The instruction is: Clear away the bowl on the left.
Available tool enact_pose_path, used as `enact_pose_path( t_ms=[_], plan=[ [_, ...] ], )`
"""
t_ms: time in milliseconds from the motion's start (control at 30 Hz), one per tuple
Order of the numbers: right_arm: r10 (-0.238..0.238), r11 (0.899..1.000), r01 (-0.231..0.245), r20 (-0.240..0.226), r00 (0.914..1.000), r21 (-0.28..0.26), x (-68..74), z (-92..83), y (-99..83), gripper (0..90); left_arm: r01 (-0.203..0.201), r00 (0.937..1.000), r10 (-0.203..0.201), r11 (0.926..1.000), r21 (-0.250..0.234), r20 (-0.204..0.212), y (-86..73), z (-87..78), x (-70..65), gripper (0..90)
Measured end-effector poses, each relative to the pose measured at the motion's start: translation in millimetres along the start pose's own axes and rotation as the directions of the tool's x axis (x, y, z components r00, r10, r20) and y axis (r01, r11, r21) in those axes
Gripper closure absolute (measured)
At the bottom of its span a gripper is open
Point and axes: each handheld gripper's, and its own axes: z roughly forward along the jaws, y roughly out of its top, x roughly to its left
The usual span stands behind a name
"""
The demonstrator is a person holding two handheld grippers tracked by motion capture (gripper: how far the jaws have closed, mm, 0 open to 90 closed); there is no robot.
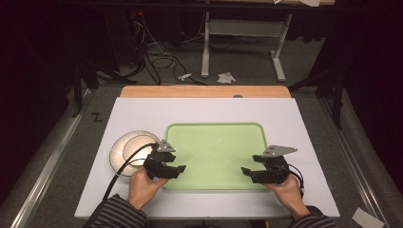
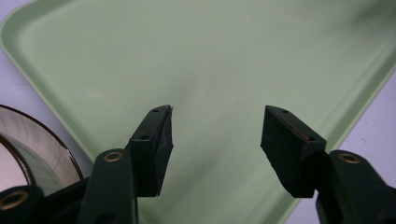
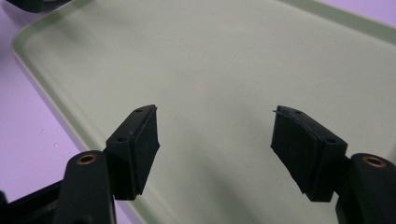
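- Where the high view's lower middle lies, a pale green tray (image 1: 214,142) sits flat on the white table (image 1: 294,123), its bare floor under both grippers.
- The left gripper (image 1: 177,170) hangs over the tray's lower-left corner, jaws released and wide apart, nothing between them; the left gripper view shows the same gap (image 2: 217,140) above green.
- The right gripper (image 1: 247,172) hangs over the tray's lower-right part, jaws likewise spread and holding nothing (image 3: 215,144).
- A round white bowl (image 1: 128,147) stands just left of the tray, beside the left hand (image 1: 142,187).
- The right hand (image 1: 287,190) rests at the tray's lower-right corner.
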Motion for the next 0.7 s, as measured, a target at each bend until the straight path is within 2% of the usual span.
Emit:
enact_pose_path(
  t_ms=[167, 300, 700],
  plan=[
    [-0.007, 1.000, 0.007, -0.004, 1.0000, 0.006, 0.8, 0.2, -0.7, 33.7, -0.004, 1.0000, 0.004, 1.0000, 0.008, 0.005, -0.3, 0.9, -1.2, 43.0],
    [-0.007, 0.999, 0.007, -0.009, 0.9999, 0.032, 1.5, 2.6, -0.3, 33.8, -0.001, 1.0000, 0.001, 1.0000, 0.008, 0.006, -0.2, 0.4, -0.1, 43.0],
    [-0.007, 0.999, 0.007, -0.014, 0.9999, 0.040, 1.9, 4.1, -0.5, 33.8, 0.005, 1.0000, -0.005, 0.9999, 0.010, -0.004, -0.1, -0.5, 1.1, 43.0]
  ],
)
